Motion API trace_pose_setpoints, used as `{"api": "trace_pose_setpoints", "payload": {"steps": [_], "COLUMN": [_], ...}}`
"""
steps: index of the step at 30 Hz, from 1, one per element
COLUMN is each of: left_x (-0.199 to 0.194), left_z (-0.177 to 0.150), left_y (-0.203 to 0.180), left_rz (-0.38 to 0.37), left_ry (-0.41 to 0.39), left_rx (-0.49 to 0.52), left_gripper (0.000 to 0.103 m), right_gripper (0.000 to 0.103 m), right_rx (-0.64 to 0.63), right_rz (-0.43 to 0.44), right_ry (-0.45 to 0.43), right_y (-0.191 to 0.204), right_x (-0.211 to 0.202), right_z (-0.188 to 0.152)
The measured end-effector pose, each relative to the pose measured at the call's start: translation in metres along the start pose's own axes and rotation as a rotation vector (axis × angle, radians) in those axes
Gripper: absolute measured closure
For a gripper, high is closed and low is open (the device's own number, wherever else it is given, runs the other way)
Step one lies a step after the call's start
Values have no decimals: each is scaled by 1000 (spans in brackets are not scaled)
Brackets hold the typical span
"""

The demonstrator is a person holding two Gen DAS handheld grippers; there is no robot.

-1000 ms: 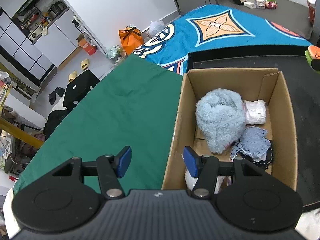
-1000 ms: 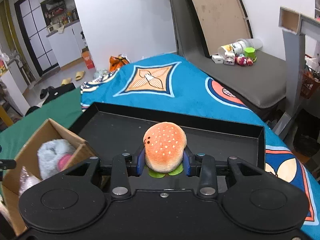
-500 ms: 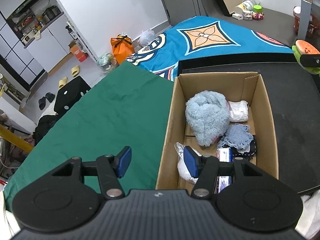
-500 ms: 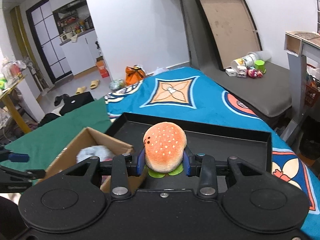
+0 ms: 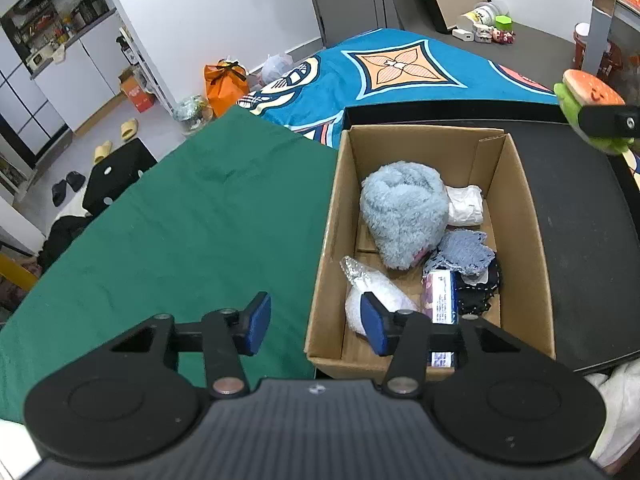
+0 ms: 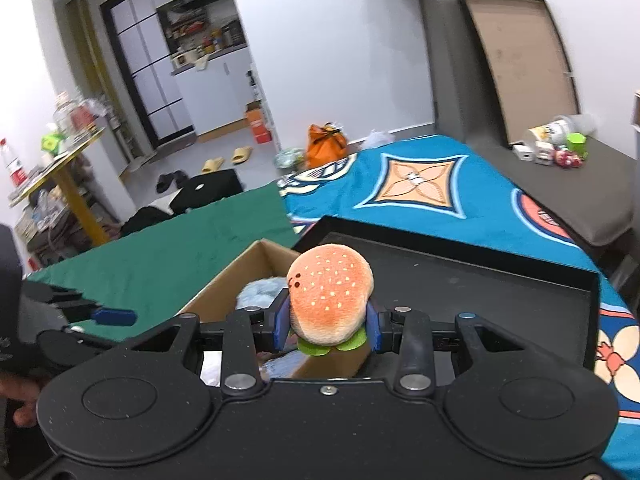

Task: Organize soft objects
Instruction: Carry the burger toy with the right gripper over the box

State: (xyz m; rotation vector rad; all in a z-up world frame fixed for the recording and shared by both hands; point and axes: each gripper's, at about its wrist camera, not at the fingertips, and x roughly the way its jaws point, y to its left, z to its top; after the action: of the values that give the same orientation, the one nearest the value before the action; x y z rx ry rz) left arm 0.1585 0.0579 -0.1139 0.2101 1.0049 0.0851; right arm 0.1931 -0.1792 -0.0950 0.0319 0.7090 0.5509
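Observation:
My right gripper [image 6: 327,326] is shut on a plush hamburger toy [image 6: 330,296], held in the air over the near corner of an open cardboard box [image 6: 224,284]. The toy also shows at the right edge of the left wrist view [image 5: 588,96]. The box [image 5: 328,240] holds a fluffy light-blue plush [image 5: 402,212], a white bundle [image 5: 464,206], a blue knitted cloth [image 5: 464,250], a white bag [image 5: 376,304] and a packet [image 5: 440,296]. My left gripper [image 5: 316,322] is open and empty, above the box's near left corner.
The box stands in a black tray [image 5: 580,232] on a bed with a green sheet [image 5: 160,232] and a blue patterned blanket [image 5: 400,68]. Bags, slippers and a black stool [image 5: 116,176] lie on the floor beyond.
My right gripper has carried the hamburger toy left and up, from over the tray to over the box corner. My left gripper has risen and drawn back from the box.

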Motion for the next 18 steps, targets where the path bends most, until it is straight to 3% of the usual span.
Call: {"api": "trace_pose_setpoints", "payload": {"steps": [10,18], "left_x": [11,23], "left_z": [-7,-7], "left_y": [17,21], "left_rz": [-77,-117], "left_ry": [-3,25], "left_rx": [-88,-105], "left_gripper": [74,84], "right_gripper": [66,66], "right_rx": [-51,-81], "right_rz": [62,80], "right_ry": [80,147], "right_y": [30,54], "right_x": [11,19], "right_z": [-14,-31]}}
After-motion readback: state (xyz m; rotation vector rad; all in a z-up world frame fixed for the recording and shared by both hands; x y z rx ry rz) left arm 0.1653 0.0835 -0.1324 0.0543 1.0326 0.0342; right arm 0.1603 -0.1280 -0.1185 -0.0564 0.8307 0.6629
